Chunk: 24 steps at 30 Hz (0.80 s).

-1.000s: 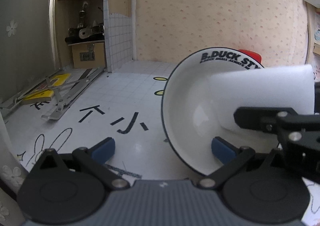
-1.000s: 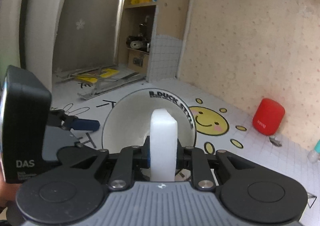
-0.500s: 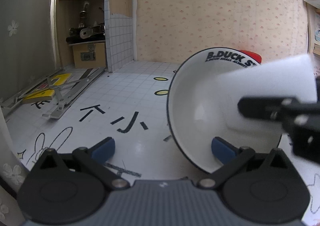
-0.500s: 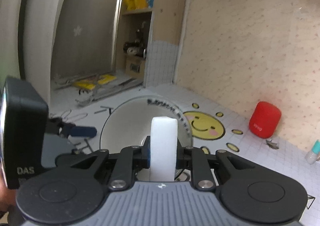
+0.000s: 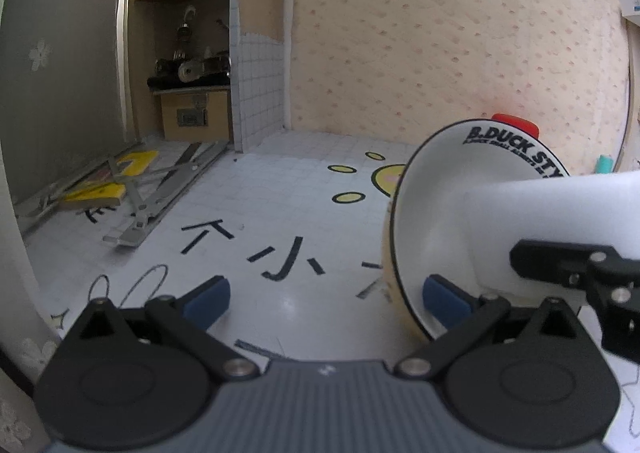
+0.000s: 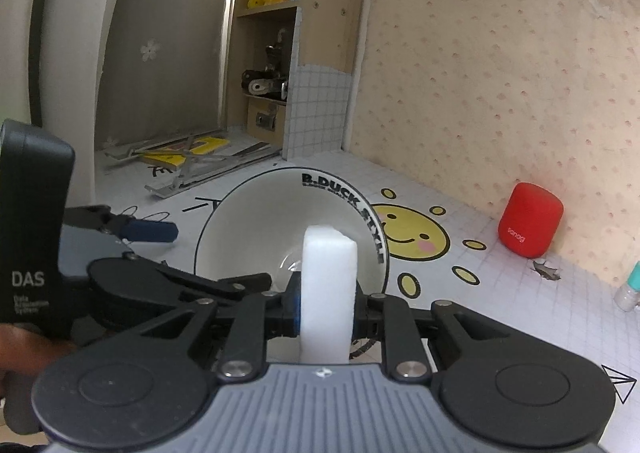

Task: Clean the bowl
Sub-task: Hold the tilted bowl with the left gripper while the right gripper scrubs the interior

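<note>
The right gripper (image 6: 326, 303) is squeezing a sponge (image 6: 329, 285) inside the bowl (image 6: 256, 229); the left gripper (image 5: 324, 293) is gaping wide above the gridded mat (image 5: 280, 189), shelves (image 5: 192, 65) standing beyond.

Both wrist cams sit low behind their claws, angled down, close on shared bowl (image 5: 432, 221) (image 6: 280, 221) & wall.
</note>
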Each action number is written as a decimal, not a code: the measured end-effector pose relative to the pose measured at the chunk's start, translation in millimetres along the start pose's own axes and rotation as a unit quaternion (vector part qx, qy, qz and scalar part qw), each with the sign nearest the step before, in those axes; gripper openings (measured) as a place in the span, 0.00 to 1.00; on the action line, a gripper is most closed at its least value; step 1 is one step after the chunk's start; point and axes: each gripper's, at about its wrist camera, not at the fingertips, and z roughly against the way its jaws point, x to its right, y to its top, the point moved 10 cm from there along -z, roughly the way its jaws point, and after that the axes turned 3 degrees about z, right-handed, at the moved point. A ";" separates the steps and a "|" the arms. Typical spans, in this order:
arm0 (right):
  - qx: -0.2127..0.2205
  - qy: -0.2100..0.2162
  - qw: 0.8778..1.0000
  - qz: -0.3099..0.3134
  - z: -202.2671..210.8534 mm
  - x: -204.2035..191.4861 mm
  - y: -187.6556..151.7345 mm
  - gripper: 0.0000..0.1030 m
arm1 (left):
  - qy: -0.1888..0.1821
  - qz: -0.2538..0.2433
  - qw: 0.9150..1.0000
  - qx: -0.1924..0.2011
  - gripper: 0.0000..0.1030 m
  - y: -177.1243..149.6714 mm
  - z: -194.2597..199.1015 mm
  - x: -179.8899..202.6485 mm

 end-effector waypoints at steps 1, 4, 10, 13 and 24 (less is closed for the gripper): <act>0.002 -0.002 1.000 0.000 0.5 0.6 0.9 0.17 | -0.002 0.001 1.000 -0.002 1.00 -0.9 -0.4 0.2; 0.018 -0.001 1.000 0.003 4.2 -1.3 10.4 0.17 | 0.000 -0.007 1.000 -0.002 1.00 -4.3 -0.3 2.7; 0.029 0.014 0.999 0.012 8.6 -11.8 19.9 0.17 | 0.005 -0.014 1.000 -0.002 1.00 -5.8 -0.8 3.3; 0.014 0.018 1.000 0.015 4.8 -14.0 12.9 0.17 | 0.004 -0.015 1.000 -0.002 1.00 -6.0 -0.6 3.2; 0.043 0.017 0.999 0.010 10.0 -10.7 26.4 0.17 | 0.004 -0.014 1.000 -0.001 1.00 -7.1 -0.4 1.6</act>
